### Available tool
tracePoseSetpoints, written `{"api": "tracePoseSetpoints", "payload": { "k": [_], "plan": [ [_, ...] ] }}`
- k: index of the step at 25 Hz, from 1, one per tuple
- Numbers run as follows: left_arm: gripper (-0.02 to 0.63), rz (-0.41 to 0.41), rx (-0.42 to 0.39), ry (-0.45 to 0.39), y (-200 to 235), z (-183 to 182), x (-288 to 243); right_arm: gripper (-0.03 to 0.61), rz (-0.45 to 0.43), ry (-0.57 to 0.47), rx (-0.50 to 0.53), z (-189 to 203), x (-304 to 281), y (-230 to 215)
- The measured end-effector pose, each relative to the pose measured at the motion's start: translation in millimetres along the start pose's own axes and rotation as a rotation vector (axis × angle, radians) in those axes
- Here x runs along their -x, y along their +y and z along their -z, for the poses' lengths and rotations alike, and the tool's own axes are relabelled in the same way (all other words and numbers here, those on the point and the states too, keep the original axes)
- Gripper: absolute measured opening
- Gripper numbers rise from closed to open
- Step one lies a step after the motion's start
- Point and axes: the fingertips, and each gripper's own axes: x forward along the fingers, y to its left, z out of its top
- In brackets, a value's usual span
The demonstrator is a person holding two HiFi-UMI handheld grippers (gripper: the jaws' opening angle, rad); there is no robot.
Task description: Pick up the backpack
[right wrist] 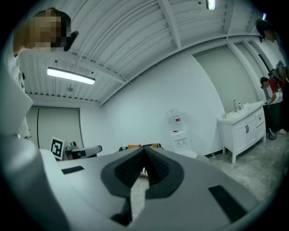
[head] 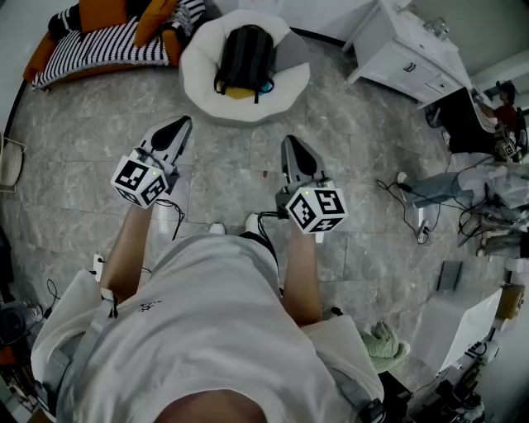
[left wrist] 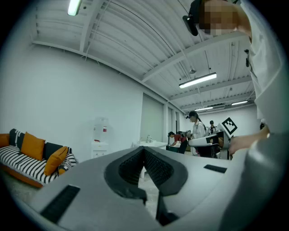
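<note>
Room: grey marbled floor, white walls and a white beamed ceiling with strip lights.
Backpack: black backpack lying on a round white seat cushion at the far middle of the floor, with a yellow patch at its near end. It is well apart from both grippers, and nothing touches it.
Left gripper: left gripper held level over bare floor at the near left, pointing towards the far side. Its jaws are together with nothing between them, as seen in the left gripper view.
Right gripper: right gripper held level beside it at the near right. Its jaws are closed and empty, as seen in the right gripper view.
Marker cubes: black-and-white cube on the left gripper and another on the right.
Far left: striped sofa with orange cushions.
Far right: white cabinet against the wall, with loose cables on the floor nearer in.
Far wall: water dispenser between the sofa and the cabinet.
Wearer: white shirt filling the near edge, with both forearms reaching forward.
</note>
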Motion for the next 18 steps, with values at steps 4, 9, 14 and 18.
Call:
{"api": "tracePoseSetpoints", "payload": {
  "k": [4, 9, 14, 18],
  "plan": [
    [0.002, 0.005, -0.003, -0.003, 7, -2, 0, 0.006, -0.014, 0.000, -0.005, 0, -7, 3],
    [0.002, 0.012, -0.005, -0.015, 10, -5, 17, 0.007, -0.043, 0.009, -0.007, 3, -6, 20],
    [0.002, 0.008, 0.001, -0.014, 16, -2, 37, 0.008, -0.047, 0.015, -0.022, 11, -4, 32],
    [0.002, 0.003, 0.012, -0.005, 23, 0, 48, 0.008, -0.066, 0.018, -0.043, 16, -6, 42]
  ]
}}
